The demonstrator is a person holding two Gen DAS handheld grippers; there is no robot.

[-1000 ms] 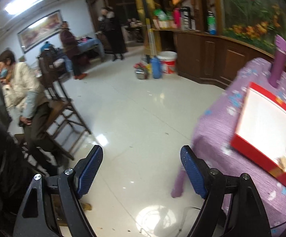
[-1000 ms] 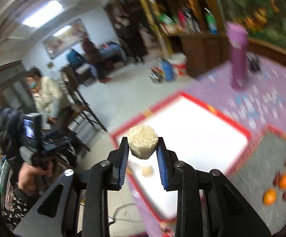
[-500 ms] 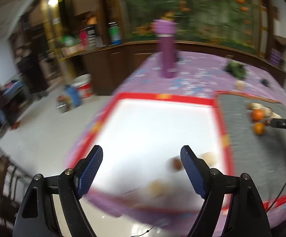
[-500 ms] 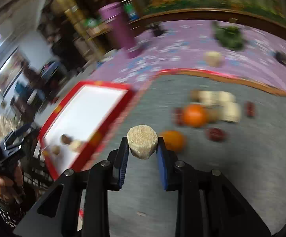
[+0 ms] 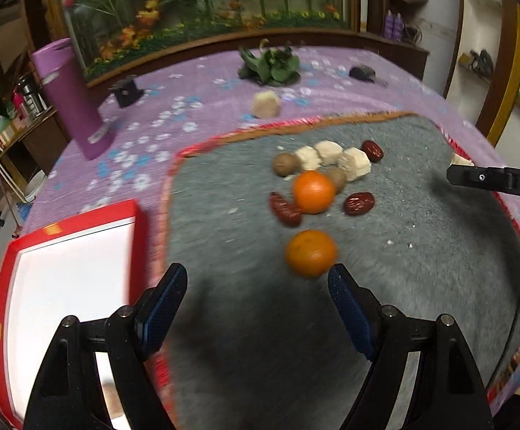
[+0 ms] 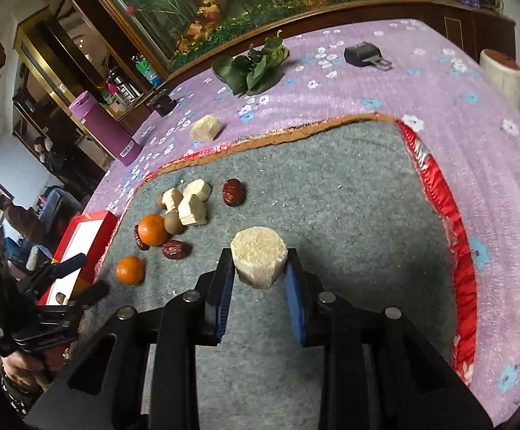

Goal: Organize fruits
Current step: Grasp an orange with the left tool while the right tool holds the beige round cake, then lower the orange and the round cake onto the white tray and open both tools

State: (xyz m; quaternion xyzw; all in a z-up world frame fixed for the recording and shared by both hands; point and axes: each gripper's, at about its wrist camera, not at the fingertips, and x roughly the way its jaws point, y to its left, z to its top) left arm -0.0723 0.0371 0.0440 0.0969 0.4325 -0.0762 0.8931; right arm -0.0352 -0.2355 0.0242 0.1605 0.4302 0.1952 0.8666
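My right gripper [image 6: 259, 279] is shut on a pale beige chunk [image 6: 259, 261], held above the grey mat [image 6: 331, 208]. On the mat lie two oranges [image 6: 151, 229] [image 6: 130, 270], red dates [image 6: 233, 192], brown round fruits [image 6: 174, 223] and pale chunks [image 6: 192, 210]. My left gripper [image 5: 258, 295] is open over the mat, with the near orange [image 5: 311, 253] just beyond its right finger. The far orange [image 5: 313, 191], dates [image 5: 359, 203] and pale chunks [image 5: 354, 164] sit further ahead. The red-rimmed white tray [image 5: 5, 272] lies at the left.
A purple bottle [image 5: 71, 98] stands on the purple flowered cloth [image 6: 475, 114]. A lone pale chunk [image 6: 206, 128], green leaves [image 6: 253, 66] and a small black device [image 6: 364, 53] lie behind the mat. The other gripper's black finger [image 5: 496, 179] shows at the right.
Both grippers have swung right, from the floor and white tray to over the grey mat. The right gripper keeps the pale chunk; the left stays open.
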